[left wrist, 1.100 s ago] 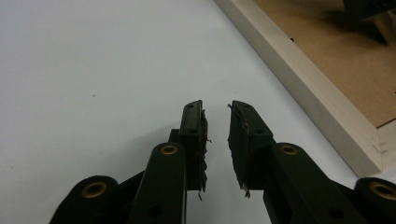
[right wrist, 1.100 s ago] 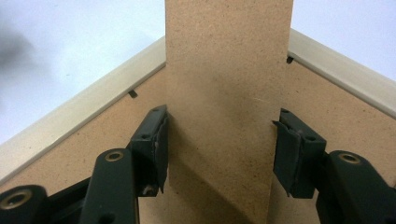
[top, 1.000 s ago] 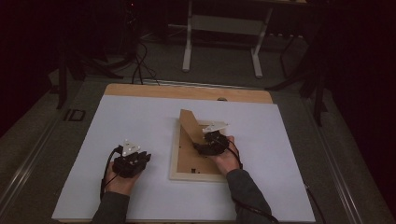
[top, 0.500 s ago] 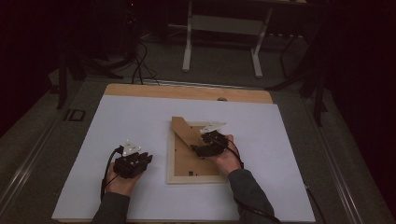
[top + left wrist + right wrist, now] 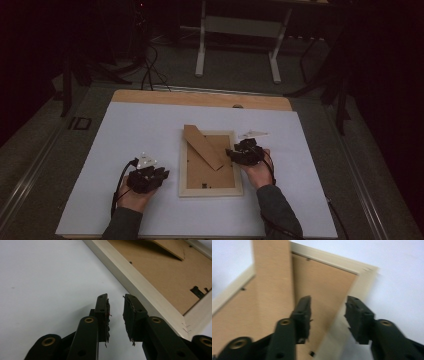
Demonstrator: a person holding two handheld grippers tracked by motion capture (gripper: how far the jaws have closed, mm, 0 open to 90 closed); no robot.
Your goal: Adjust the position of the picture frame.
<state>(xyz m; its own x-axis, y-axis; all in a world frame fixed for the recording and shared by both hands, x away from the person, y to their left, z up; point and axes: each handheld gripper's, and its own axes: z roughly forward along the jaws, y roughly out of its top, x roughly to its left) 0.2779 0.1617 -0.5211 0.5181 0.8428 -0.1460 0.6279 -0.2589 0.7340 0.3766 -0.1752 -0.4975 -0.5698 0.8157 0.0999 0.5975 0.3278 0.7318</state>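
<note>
A pale wooden picture frame (image 5: 210,190) lies face down mid-table, its brown backing up. The cardboard easel stand (image 5: 202,146) lies slanted across the backing. My right gripper (image 5: 231,154) hovers over the frame's right rail. In the right gripper view its jaws (image 5: 327,307) have just been closing but are still apart, with nothing between them, above the backing, the stand (image 5: 272,277) and the frame's rail (image 5: 364,277). My left gripper (image 5: 162,175) rests on the white sheet just left of the frame. Its jaws (image 5: 116,307) stand slightly apart and empty beside the frame rail (image 5: 140,282).
The white sheet (image 5: 125,135) covers the table, with a bare wooden strip (image 5: 200,98) along the far edge. Beyond it stand a white metal stand (image 5: 237,30) and cables (image 5: 150,70) on the dark floor.
The easel stand, raised a second ago, now lies lower across the backing. My right gripper has drawn back to the right, off the stand. The left hand has stayed put.
</note>
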